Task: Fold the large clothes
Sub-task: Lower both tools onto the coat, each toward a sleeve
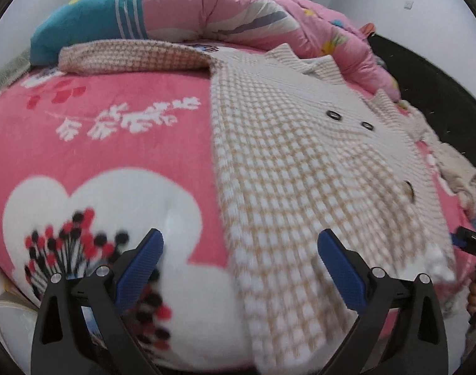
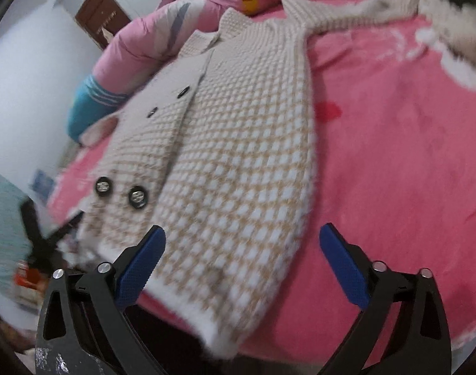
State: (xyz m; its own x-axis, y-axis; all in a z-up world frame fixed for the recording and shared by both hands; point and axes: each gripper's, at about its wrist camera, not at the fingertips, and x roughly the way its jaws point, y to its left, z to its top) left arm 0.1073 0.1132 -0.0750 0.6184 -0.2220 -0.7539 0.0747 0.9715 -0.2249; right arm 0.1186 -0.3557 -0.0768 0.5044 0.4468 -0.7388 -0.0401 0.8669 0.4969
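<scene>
Checked coat (image 1: 288, 168) spread flat, front up, on a pink bed (image 1: 119, 143); collar toward the piled quilt (image 1: 238, 9) at the far end, hem at the near edge and slightly overhanging it in the right wrist view. One sleeve (image 1: 131, 54) stretched sideways from the shoulder toward a blue pillow (image 1: 81, 22); other sleeve (image 2: 363, 12) stretched out to the opposite side, its cuff blurred. Buttons (image 2: 119, 190) done up down the front. Left hand-held gripper (image 1: 239, 265) released, jaws wide, nothing between the pads, poised above the hem where coat edge meets bedspread. Right hand-held gripper (image 2: 242, 264) likewise released, jaws wide, coat hem below them but not pinched. Step in hand, as judged: garment laid out and smoothed, folding proper not yet begun; both grippers at the hem end, free to take a first hold. Next move, as judged: sleeves to be brought across the body, or hem corners pinched and carried up toward the collar. Requirements: a pinch through the thick fuzzy knit at matching points on either side, both sides lifted together to keep the fold line straight. Risk: near hem sliding off the bed edge if dragged rather than lifted.
</scene>
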